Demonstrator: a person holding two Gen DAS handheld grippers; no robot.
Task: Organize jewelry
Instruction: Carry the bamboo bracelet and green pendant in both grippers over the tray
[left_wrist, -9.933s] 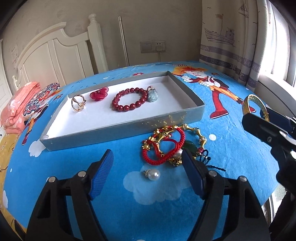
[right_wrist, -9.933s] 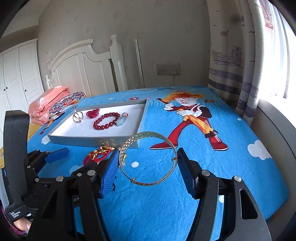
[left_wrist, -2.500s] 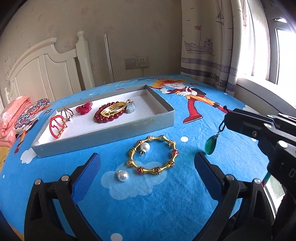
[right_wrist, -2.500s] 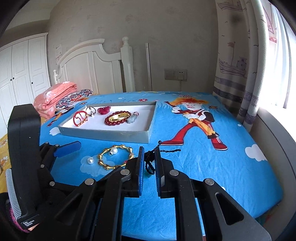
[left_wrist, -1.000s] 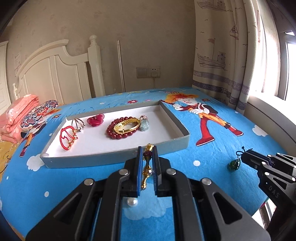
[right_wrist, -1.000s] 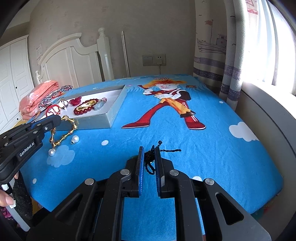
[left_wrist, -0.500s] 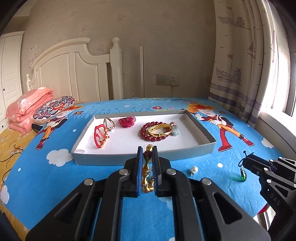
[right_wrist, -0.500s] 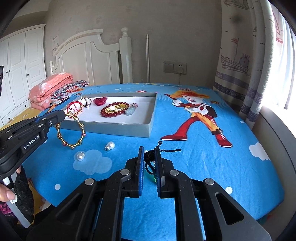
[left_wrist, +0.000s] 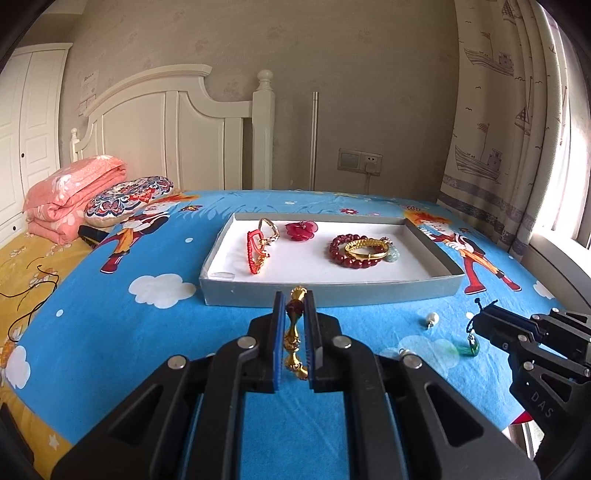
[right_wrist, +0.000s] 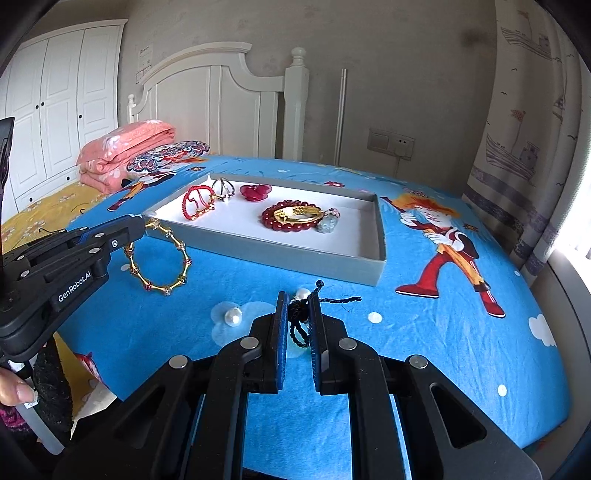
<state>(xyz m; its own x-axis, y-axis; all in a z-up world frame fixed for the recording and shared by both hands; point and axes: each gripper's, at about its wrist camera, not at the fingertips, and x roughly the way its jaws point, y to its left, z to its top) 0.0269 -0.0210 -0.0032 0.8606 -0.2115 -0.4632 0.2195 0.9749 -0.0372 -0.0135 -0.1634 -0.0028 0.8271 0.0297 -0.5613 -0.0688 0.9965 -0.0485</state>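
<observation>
The bed (left_wrist: 110, 325) wears a blue cartoon sheet with white clouds; a white headboard (left_wrist: 177, 136), a beige wall and a ship-print curtain (left_wrist: 491, 147) stand behind it. A grey tray (left_wrist: 332, 291) of jewelry lies mid-bed. The left tool (left_wrist: 294, 332) is clamped on a gold link bracelet (right_wrist: 159, 258) before the tray's near wall. The right tool (right_wrist: 297, 325) pinches the black cord of a green pendant (left_wrist: 470, 347) near the bed's right edge. Two pearls (right_wrist: 233, 316) lie beside it.
</observation>
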